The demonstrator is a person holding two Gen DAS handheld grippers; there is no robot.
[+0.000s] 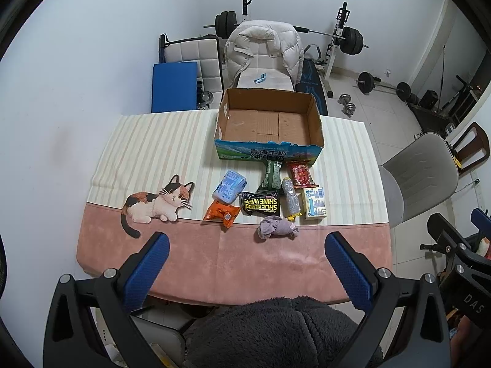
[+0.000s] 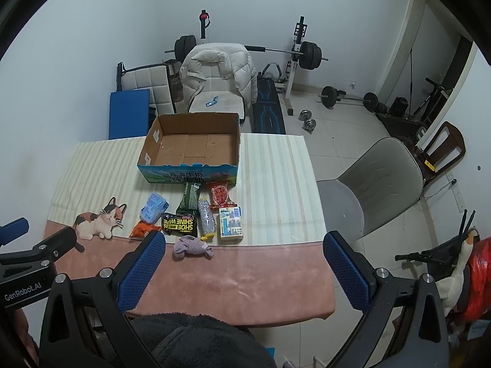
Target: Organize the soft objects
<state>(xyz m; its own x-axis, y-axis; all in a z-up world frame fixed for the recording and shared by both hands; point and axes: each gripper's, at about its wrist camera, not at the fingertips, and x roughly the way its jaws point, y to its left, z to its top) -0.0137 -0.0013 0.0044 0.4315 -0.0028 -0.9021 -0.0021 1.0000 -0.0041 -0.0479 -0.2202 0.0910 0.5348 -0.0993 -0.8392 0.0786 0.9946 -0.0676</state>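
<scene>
Both tools hover at the near edge of the desk (image 1: 101, 254), fingers spread wide apart and gripping nothing; the left tool (image 1: 247, 243) and right tool (image 2: 244, 243) are each still short of the goods. The soft items lie in a cluster mid-desk, just near of the empty cardboard box (image 1: 270, 153); nearest is the crumpled lilac cloth (image 1: 276, 228), its long axis running left to right. In the left view it sits ahead, slightly right of centre; in the right view the cloth (image 2: 193, 247) lies ahead and left, close to that tool's left finger; neither hand seems clearly nearer; the box waits farther on.
</scene>
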